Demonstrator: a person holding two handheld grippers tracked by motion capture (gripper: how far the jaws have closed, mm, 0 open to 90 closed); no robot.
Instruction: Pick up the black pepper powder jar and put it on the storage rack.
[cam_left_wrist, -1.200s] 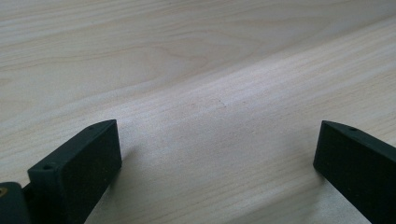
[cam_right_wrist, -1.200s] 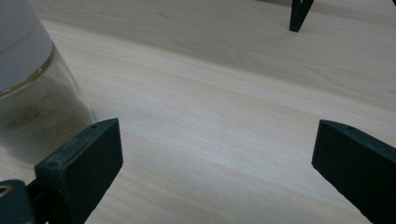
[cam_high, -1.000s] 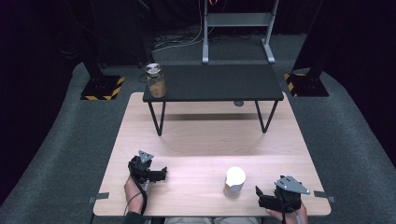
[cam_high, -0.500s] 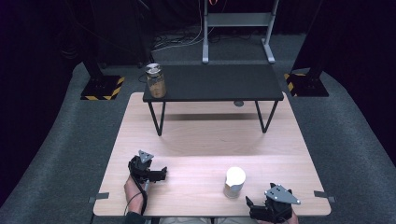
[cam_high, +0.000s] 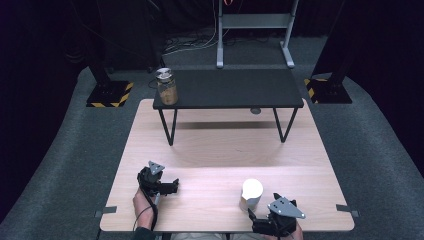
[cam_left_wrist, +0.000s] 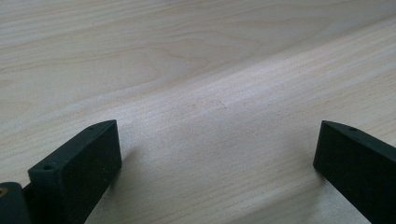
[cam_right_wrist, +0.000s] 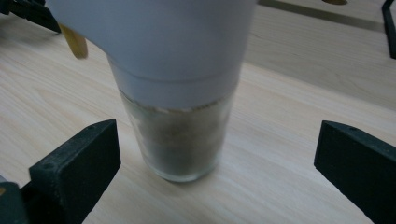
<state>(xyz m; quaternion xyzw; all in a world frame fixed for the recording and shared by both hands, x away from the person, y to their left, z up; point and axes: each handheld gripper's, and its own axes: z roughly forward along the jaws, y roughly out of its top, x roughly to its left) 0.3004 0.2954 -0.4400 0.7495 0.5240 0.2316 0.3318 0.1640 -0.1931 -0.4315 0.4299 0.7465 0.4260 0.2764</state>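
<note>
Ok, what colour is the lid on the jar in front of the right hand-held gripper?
White; the jar lid shows best in the right gripper view, above brownish contents.

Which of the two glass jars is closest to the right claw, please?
The white-lidded glass jar on the wooden table, just ahead of the right claw; the metal-lidded jar stands on the far black shelf.
</note>
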